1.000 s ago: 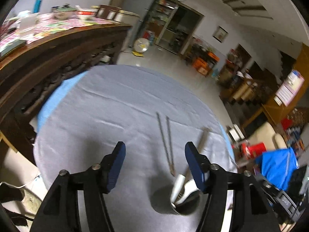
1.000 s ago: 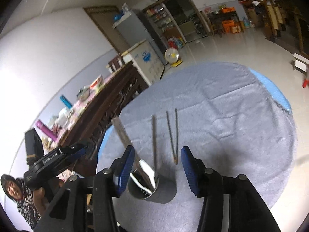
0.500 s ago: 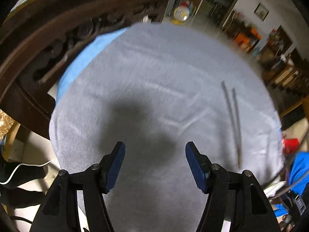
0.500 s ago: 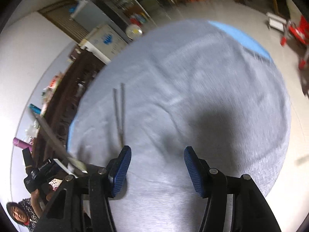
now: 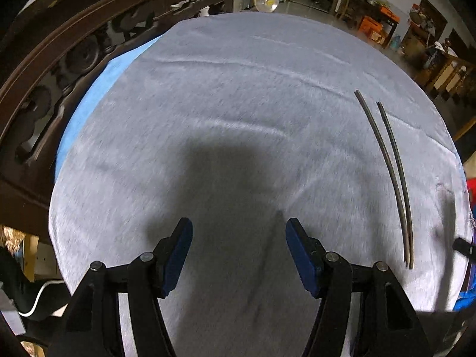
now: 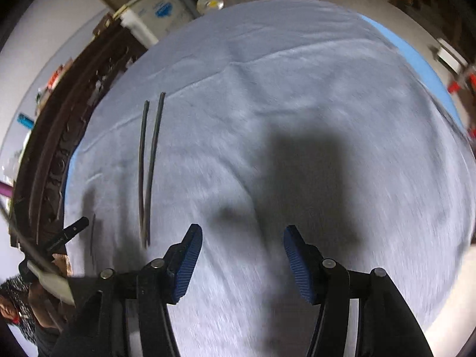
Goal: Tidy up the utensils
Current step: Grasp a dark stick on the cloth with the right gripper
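Two thin dark chopsticks (image 5: pixel 389 169) lie side by side on the grey tablecloth (image 5: pixel 232 95), to the right of my left gripper (image 5: pixel 238 247). That gripper is open and empty, low over the cloth. In the right wrist view the same chopsticks (image 6: pixel 148 163) lie to the left of my right gripper (image 6: pixel 242 255), also open and empty. A white utensil end (image 6: pixel 50 282) and long handles show blurred at that view's lower left edge. The utensil cup is out of view.
A dark carved wooden sideboard (image 5: pixel 53 59) stands close along the table's left side. A person (image 6: pixel 15 315) is at the right wrist view's lower left. The round table's blue under-cloth (image 6: pixel 416 65) shows at the rims. Room furniture lies beyond.
Both grippers have tilted down and moved apart over the cloth. The cup with utensils has left both views. The chopsticks now sit off to the side in each view.
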`<state>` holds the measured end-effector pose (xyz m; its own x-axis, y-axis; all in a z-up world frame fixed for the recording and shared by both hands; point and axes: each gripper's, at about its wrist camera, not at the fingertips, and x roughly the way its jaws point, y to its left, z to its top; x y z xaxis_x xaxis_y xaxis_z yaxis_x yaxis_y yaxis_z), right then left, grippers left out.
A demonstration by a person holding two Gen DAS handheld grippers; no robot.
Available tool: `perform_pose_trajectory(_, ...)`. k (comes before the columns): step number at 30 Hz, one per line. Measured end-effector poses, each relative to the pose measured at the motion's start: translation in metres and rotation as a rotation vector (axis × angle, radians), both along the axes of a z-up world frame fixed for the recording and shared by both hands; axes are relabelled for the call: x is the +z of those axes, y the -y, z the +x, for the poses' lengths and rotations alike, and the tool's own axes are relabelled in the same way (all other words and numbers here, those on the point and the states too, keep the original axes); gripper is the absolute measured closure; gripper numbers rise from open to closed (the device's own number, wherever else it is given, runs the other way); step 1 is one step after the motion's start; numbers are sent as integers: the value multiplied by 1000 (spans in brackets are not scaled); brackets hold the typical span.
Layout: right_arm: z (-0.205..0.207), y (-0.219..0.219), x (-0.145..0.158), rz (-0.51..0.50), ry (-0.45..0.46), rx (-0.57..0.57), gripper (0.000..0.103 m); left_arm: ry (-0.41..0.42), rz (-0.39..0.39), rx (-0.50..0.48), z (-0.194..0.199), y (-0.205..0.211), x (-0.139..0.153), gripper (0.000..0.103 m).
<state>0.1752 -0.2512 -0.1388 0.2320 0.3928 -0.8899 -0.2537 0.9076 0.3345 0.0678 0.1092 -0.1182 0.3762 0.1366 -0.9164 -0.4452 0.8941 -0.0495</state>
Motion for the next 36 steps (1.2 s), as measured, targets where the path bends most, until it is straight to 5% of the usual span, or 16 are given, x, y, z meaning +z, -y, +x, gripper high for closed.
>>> perform_pose_trajectory(10, 83, -102, -2, -25, -71, 192, 57, -26, -7, 11, 15, -9, -8, 37)
perform_pose_trajectory(18, 104, -168, -7, -98, -76, 291, 66, -34, 9, -6, 36, -11, -10, 37)
perform_pose_trajectory(21, 101, -181, -12, -172, -50, 325, 78, -32, 17, -21, 46, -9, -8, 37)
perform_pose_trajectory(22, 99, -182, -14, -191, -53, 338, 94, -32, 19, -25, 50, -8, -7, 37)
perform_pose_trajectory(26, 94, -166, -12, -258, -27, 335, 96, -28, 16, -67, 71, -5, -1, 37)
perform_pose_trajectory(36, 90, -84, -12, -243, -78, 243, 96, -119, -206, -226, 171, 27, 16, 37)
